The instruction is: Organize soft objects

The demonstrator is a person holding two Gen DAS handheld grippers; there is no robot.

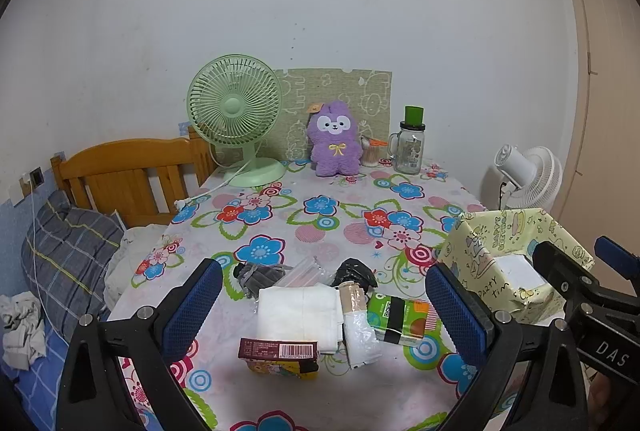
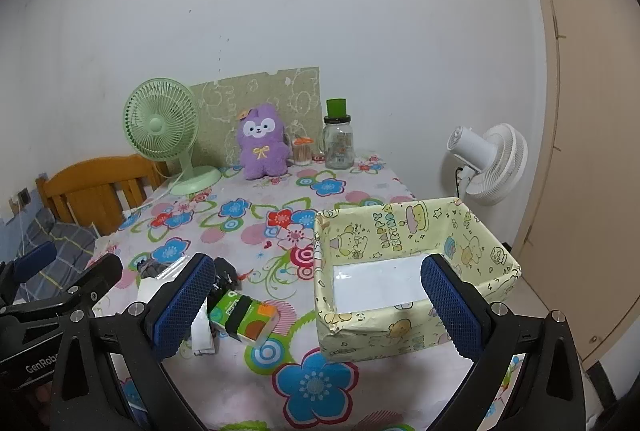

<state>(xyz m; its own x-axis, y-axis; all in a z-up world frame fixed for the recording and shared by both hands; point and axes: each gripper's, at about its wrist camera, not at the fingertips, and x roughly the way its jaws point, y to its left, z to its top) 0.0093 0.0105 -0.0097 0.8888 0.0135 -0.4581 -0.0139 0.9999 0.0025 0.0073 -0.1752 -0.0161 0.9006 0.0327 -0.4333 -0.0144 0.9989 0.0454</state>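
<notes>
Left wrist: white cloth (image 1: 298, 305) between spread tool (image 1: 324, 307) fingers.

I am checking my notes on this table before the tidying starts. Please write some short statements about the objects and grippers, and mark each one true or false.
1. The purple plush toy stands between the green table fan and the glass jar with a green lid. True.
2. The yellow paper-covered cardboard box already holds the green tissue packet. False: the packet lies on the flowered tablecloth beside the box, which shows only a white bottom.
3. The left gripper is open and holds nothing. True.
4. The right gripper is shut on the folded white cloth. False: it is open and empty.
5. The green table fan lies on its side. False: it stands upright.
</notes>
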